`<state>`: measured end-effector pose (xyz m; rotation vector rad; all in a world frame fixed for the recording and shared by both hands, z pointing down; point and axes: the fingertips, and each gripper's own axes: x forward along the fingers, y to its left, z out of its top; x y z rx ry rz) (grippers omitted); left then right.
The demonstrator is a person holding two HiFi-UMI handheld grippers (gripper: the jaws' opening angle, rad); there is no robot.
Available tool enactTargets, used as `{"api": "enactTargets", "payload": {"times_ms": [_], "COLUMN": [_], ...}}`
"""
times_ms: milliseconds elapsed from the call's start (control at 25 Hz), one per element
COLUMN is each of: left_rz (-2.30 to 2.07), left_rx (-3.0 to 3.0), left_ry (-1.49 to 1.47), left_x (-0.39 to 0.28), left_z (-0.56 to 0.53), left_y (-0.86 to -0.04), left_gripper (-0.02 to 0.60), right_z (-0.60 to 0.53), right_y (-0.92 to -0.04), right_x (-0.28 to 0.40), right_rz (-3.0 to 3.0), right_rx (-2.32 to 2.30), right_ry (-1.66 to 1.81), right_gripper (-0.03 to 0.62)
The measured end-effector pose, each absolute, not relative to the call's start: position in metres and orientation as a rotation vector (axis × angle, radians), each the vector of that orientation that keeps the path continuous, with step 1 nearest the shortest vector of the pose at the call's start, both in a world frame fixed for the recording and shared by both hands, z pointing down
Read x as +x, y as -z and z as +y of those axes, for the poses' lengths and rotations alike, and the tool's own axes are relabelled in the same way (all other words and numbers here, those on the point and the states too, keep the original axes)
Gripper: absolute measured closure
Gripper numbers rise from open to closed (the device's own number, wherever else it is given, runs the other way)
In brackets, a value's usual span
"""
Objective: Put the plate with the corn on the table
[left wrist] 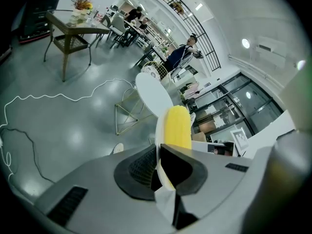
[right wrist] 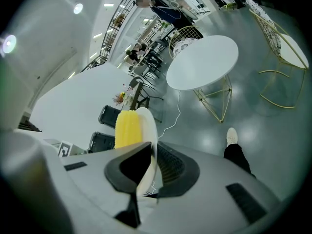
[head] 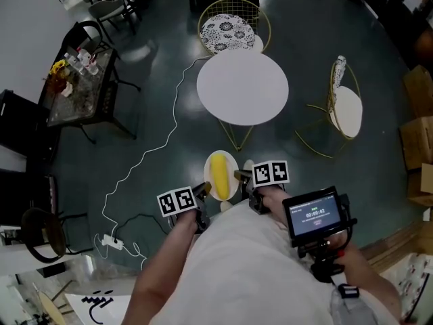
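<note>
The person is holding a small round white plate in the air between both grippers, low above the dark glossy floor. A yellow corn cob is lying lengthwise across the plate's middle, pointing from 6 to 12 o'clock.

The left gripper is pinching the plate's rim at about 8 o'clock. In the left gripper view its jaws are closing narrowly on the thin white edge, with the cob rising just past them. The right gripper is pinching the opposite rim at about 3 o'clock, and its own view likewise shows both jaws pressing on the rim beside the cob.

The round white table on gold legs is standing at 12 o'clock from the plate, apart from it. A gold wire chair is standing beyond the table. A white cable is trailing over the floor at 10 o'clock.
</note>
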<state>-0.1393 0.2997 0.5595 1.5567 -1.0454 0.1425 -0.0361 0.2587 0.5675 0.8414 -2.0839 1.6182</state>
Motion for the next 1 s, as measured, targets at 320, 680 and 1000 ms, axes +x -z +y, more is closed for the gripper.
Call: {"api": "enactTargets", "payload": {"times_ms": [320, 680, 1000], "left_rz": [-1.044, -1.043, -1.038], "left_rx": [1.557, 1.558, 1.564], "left_ry": [-0.138, -0.139, -0.132], "left_x": [-0.141, -0.142, -0.152], "left_z": [0.299, 0.297, 0.287], "left_y": [-0.559, -0.559, -0.56], "left_gripper": [0.548, 0.548, 0.548], "right_z": [0.258, 0.257, 0.247], "right_y": [-0.566, -0.566, -0.564], "right_x": [-0.038, -0.038, -0.047], "right_rz": [-2.087, -2.088, -2.096], "right_rx": [0.843, 0.846, 0.853], "right_ry": [-1.62, -1.623, -1.611], "right_gripper": [0.548, 0.548, 0.548]}}
